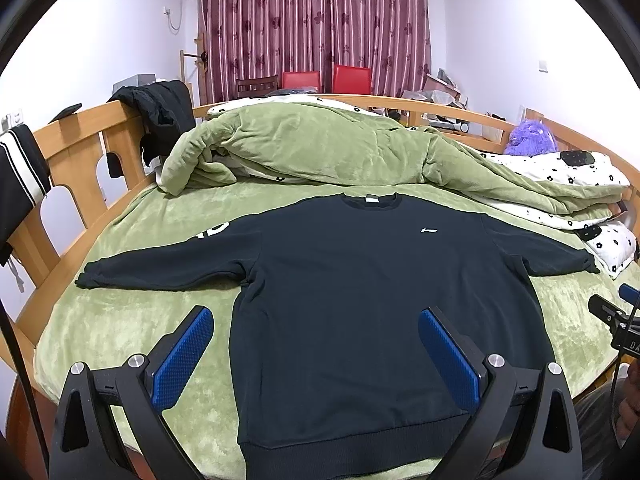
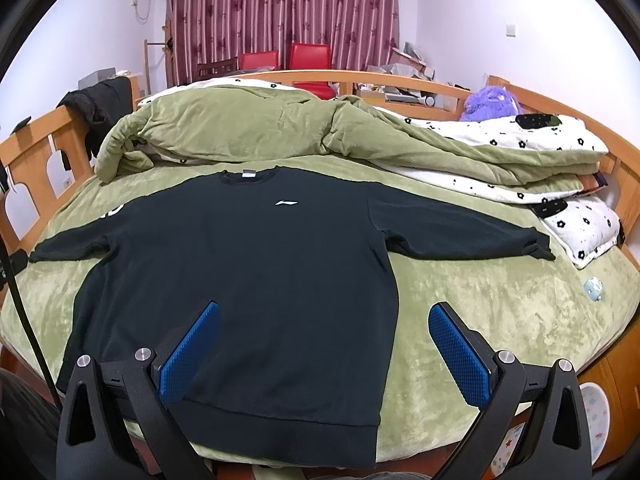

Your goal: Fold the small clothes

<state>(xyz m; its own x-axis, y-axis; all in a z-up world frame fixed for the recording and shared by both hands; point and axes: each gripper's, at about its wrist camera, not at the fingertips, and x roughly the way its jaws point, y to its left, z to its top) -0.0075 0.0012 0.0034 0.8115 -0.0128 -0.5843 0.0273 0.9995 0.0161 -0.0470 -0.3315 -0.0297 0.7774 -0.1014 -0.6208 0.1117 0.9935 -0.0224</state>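
Observation:
A black long-sleeved sweatshirt (image 1: 352, 300) (image 2: 248, 280) lies flat, front up, on the green bed cover, sleeves spread to both sides and hem toward me. A small white logo (image 1: 432, 231) (image 2: 286, 202) marks its chest. My left gripper (image 1: 316, 316) hovers open above the lower left part of the shirt, blue pads wide apart with nothing between them. My right gripper (image 2: 325, 312) hovers open above the lower right part, its right finger over the bare cover. The right gripper's tip (image 1: 608, 308) shows at the right edge of the left wrist view.
A rumpled green quilt (image 1: 304, 148) (image 2: 248, 128) with a white flowered side is heaped behind the shirt. A wooden bed rail (image 1: 80, 152) (image 2: 32, 148) rings the bed, dark clothes draped on it. A small pale blue object (image 2: 593, 288) lies on the cover at right.

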